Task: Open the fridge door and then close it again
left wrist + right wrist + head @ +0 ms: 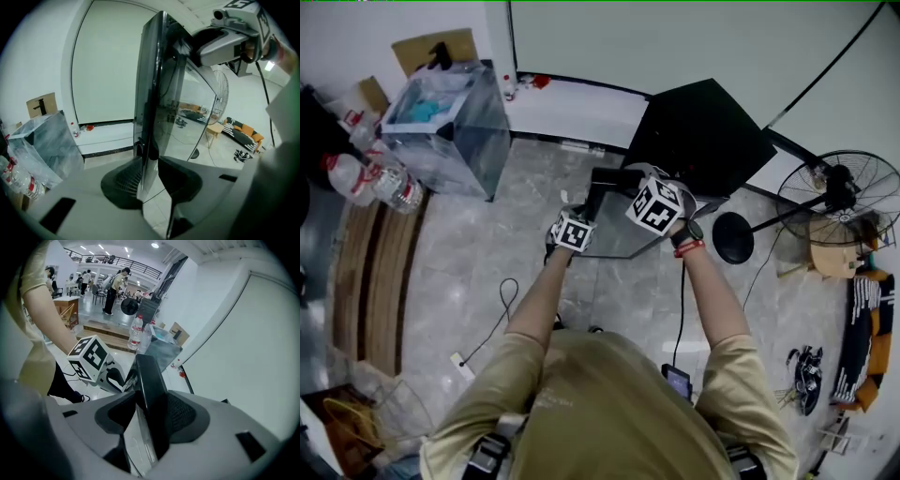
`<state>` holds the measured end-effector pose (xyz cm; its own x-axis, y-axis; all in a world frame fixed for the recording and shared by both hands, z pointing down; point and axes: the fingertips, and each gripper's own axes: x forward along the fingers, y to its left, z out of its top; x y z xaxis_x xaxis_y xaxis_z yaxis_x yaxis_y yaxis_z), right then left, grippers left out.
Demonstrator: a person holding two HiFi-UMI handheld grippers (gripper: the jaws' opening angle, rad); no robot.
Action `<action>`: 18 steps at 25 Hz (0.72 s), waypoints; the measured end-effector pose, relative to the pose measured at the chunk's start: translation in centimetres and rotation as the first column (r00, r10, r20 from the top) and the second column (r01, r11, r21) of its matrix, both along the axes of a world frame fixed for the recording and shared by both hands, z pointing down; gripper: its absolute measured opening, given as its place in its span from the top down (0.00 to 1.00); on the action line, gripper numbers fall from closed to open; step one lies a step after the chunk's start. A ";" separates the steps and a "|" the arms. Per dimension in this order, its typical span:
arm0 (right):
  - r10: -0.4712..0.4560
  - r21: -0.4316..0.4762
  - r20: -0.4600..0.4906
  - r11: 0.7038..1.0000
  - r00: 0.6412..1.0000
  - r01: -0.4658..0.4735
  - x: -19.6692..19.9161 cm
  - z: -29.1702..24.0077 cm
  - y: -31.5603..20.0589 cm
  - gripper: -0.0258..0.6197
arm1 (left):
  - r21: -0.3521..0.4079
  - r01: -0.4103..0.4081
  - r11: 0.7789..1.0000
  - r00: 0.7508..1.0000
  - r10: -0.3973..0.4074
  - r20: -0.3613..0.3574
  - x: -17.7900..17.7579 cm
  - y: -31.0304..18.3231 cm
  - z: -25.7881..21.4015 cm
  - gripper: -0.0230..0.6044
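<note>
Perhaps marble floor (455,272), white wall (694,37), fan (837,192)

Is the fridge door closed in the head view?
No, the glass door stands swung out from the black fridge, toward the person.

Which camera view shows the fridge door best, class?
The left gripper view: the fridge door runs nearly top to bottom, with its dark frame and reflective glass both visible. The head view shows it from above, small and foreshortened. The right gripper view shows only its dark edge.
</note>
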<state>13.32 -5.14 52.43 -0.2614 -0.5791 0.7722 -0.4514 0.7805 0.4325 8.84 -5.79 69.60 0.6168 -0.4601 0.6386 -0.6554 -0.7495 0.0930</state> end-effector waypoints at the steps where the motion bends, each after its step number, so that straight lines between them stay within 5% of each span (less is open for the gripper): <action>1: -0.008 0.005 -0.001 1.000 1.000 0.008 -0.1 0.0 0.4 0.62 | 0.004 0.008 1.000 1.000 -0.008 0.003 -0.1 0.4 0.0 0.78; 18: -0.155 0.020 -0.026 0.988 0.988 0.155 -1.5 0.4 8.6 0.59 | -0.002 0.127 0.992 0.991 -0.126 0.036 -1.3 10.1 0.3 0.79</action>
